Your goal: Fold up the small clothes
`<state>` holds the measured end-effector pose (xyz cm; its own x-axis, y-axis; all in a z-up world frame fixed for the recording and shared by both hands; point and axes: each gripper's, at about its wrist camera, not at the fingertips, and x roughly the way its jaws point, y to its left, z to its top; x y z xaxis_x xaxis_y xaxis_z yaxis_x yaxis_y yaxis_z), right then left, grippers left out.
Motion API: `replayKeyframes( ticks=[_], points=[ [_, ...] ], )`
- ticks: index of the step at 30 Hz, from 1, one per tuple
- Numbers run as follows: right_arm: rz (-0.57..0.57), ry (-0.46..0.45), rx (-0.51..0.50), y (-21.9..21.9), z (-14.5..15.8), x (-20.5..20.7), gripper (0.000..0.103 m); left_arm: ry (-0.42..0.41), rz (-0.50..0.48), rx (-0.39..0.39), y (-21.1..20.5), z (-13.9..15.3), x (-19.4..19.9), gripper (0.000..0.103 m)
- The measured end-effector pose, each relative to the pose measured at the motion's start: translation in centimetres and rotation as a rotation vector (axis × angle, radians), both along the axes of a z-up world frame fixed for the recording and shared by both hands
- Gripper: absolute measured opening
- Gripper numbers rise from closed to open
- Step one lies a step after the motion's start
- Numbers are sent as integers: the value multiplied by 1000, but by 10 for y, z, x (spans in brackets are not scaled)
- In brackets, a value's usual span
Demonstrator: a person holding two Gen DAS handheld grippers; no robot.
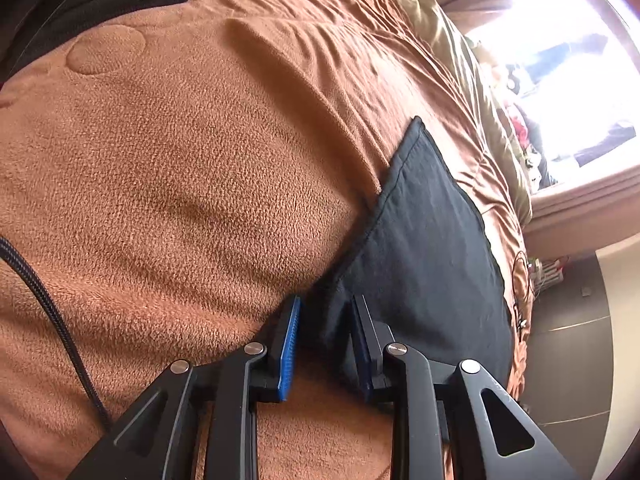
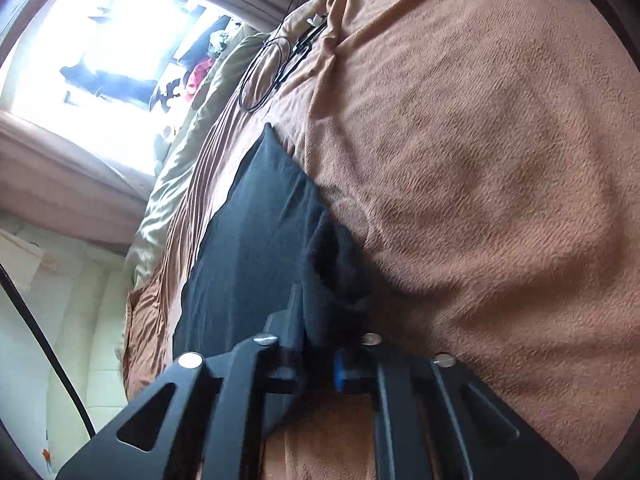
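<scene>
Both grippers — left (image 1: 326, 322), right (image 2: 320, 312) — pinch the dark garment (image 1: 424, 240) on the blanket (image 1: 180, 160).

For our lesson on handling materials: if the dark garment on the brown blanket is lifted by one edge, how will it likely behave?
The dark garment probably droops limply: it bunches between the right gripper fingers. It looks thin, so likely light. The fuzzy brown blanket may drag on it.

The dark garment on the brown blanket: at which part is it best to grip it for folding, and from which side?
Probably at its near edge, coming from the near side. The dark garment lies flat on the brown blanket, so only a hem or corner gives the jaws something thin to pinch. Both the left gripper and right gripper already hold that edge.
</scene>
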<state>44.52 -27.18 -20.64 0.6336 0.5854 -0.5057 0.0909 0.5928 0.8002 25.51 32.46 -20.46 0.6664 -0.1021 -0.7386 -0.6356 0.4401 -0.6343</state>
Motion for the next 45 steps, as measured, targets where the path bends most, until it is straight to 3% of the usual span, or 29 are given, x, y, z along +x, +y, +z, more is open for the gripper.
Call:
replayKeyframes(
  ticks=[4,8,13,21,30,41,45],
  points=[
    [11,7,-37,7,6,-6,1,36,-21,65,-3,8,3,11],
    [1,5,-40,10,23,-7,1,51,-47,161,-7,28,5,8],
    [24,-23,-58,13,43,-8,0,32,-66,199,-4,51,2,7],
    [47,-27,-42,6,50,-26,0,-7,-67,190,1,70,-24,7],
    [57,-30,-32,-9,53,-67,0,-40,-76,195,-9,83,-79,7],
    [78,-56,-81,-22,56,-98,0,-65,-82,175,-21,76,-136,7],
    [102,-14,-95,-23,51,-97,1,-68,-91,157,-26,69,-146,7]
  ],
)
